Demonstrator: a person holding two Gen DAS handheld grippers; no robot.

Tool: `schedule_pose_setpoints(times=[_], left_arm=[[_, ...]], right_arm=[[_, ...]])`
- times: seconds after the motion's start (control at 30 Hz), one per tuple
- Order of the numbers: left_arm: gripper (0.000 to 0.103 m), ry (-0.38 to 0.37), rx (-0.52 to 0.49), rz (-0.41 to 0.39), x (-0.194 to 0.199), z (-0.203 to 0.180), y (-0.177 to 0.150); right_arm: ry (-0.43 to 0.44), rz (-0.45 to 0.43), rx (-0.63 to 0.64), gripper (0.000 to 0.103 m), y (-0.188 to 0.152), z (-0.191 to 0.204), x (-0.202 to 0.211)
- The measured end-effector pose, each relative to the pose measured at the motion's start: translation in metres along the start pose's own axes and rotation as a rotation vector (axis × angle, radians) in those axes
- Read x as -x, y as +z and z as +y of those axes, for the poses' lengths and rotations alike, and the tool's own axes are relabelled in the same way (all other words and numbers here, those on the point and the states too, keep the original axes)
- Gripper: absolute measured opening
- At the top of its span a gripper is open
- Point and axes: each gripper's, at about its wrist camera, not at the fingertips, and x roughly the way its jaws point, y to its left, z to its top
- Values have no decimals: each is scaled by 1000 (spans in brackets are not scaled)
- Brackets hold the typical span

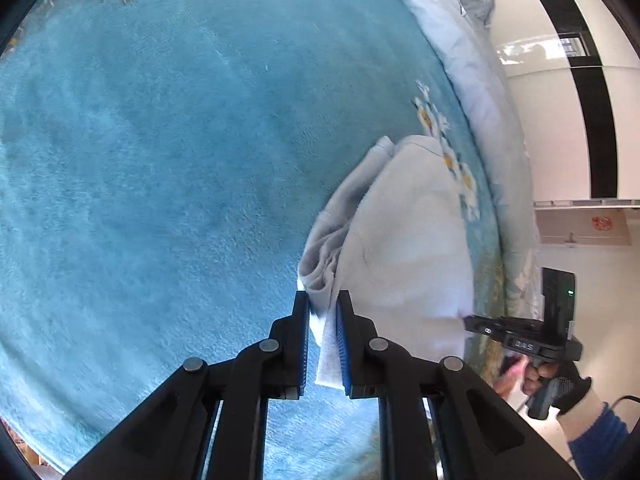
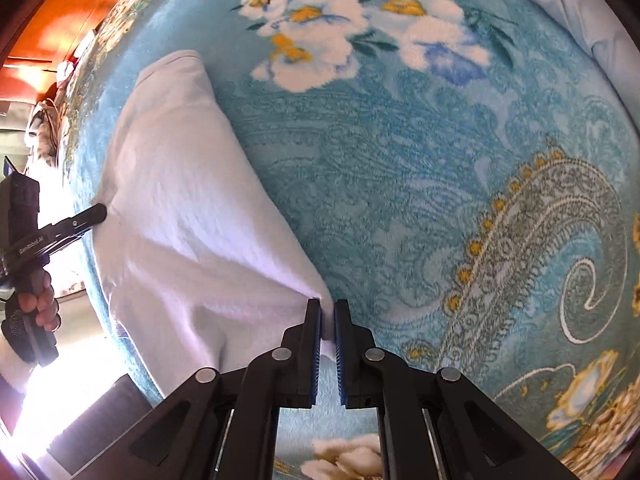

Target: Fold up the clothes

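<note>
A white garment lies folded on a blue plush blanket. My left gripper is shut on one of its edges, with bunched cloth between the blue pads. In the right wrist view the same white garment stretches from the left down to my right gripper, which is shut on a corner of it. The right gripper also shows at the garment's far side in the left wrist view, held by a hand in a black glove. The left gripper shows at the garment's left edge in the right wrist view.
The blanket carries white flower prints and a paisley pattern. A pale floral quilt lies bunched along the bed's far side. A white wall with black bands stands beyond. Orange wooden furniture is at the upper left.
</note>
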Motion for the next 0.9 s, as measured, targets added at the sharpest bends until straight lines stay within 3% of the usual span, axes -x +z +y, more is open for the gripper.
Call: schedule_pose_setpoints(times=[0.17, 0.27, 0.3, 0.4, 0.47, 0.53, 0.63, 0.83, 0.87, 0.9], left_arm=[[16, 28, -100, 46, 4, -21, 5], [35, 62, -132, 66, 12, -33, 11], [44, 81, -145, 66, 16, -36, 14], [49, 93, -152, 88, 26, -39, 21], [53, 68, -115, 141, 26, -30, 20], [54, 36, -55, 209, 20, -22, 20], [54, 23, 7, 301, 7, -14, 17], [52, 12, 17, 423, -3, -20, 15], [52, 12, 16, 430, -3, -21, 16], [45, 11, 15, 438, -4, -23, 17]], right_arm=[[5, -34, -17, 11, -10, -1, 7], [22, -107, -99, 26, -26, -10, 24], [33, -142, -146, 36, -33, -13, 30], [81, -240, -290, 47, -60, -19, 44], [171, -271, -410, 48, -83, -13, 39], [262, -284, -523, 48, -113, 21, 15], [354, -296, -679, 48, -139, 22, 0], [455, -335, -889, 46, -162, 42, -25], [456, -346, -906, 35, -171, 38, -20], [463, -361, -922, 22, -173, 39, -20]])
